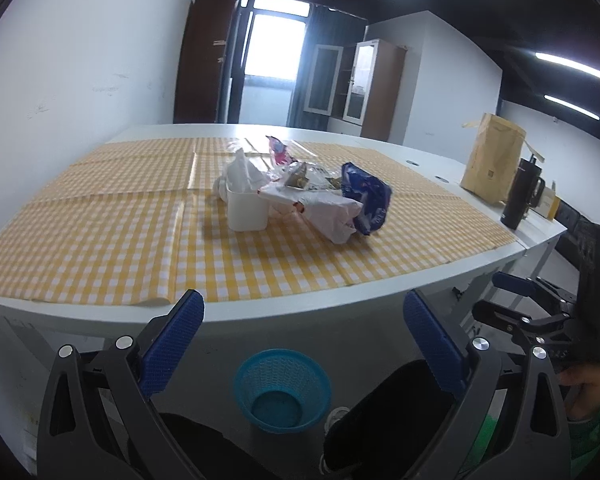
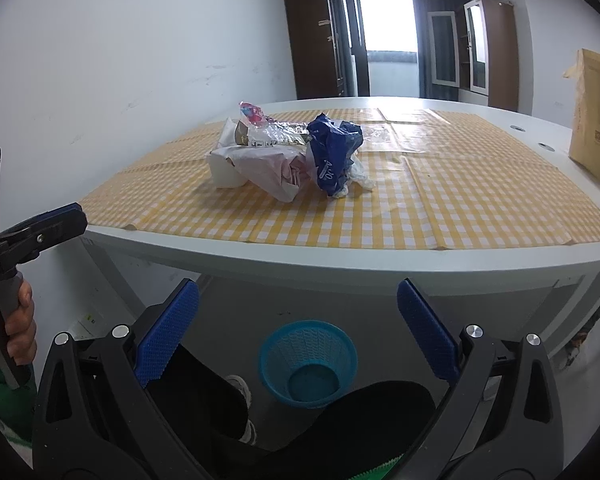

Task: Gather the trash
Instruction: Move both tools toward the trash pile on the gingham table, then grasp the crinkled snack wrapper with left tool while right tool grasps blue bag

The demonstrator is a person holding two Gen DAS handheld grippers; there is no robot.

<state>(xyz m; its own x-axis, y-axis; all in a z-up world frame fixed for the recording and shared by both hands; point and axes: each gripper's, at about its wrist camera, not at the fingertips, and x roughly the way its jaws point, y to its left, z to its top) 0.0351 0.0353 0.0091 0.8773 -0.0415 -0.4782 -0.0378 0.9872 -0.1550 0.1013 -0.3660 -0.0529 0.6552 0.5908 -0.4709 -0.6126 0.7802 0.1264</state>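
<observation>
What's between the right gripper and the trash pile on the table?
Right wrist view: only bare checkered cloth and table edge between the right gripper and trash pile.

I see a white table (image 1: 300, 312) carrying a yellow-and-white checked tablecloth (image 1: 100, 240) that covers most of its top. On the cloth, near the middle, sits a heap of trash: a white plastic cup (image 1: 247, 210), a crumpled white paper bag (image 1: 324, 210) touching it, a crumpled blue wrapper (image 1: 367, 197) just beside that, and a pink wrapper (image 1: 279, 151) with silvery foil (image 1: 298, 174) behind. On the bare tabletop past the cloth's right edge stand a brown paper bag (image 1: 492, 160) and a black tumbler (image 1: 522, 196). On the floor below the near edge sits a blue mesh basket (image 1: 282, 390).
</observation>
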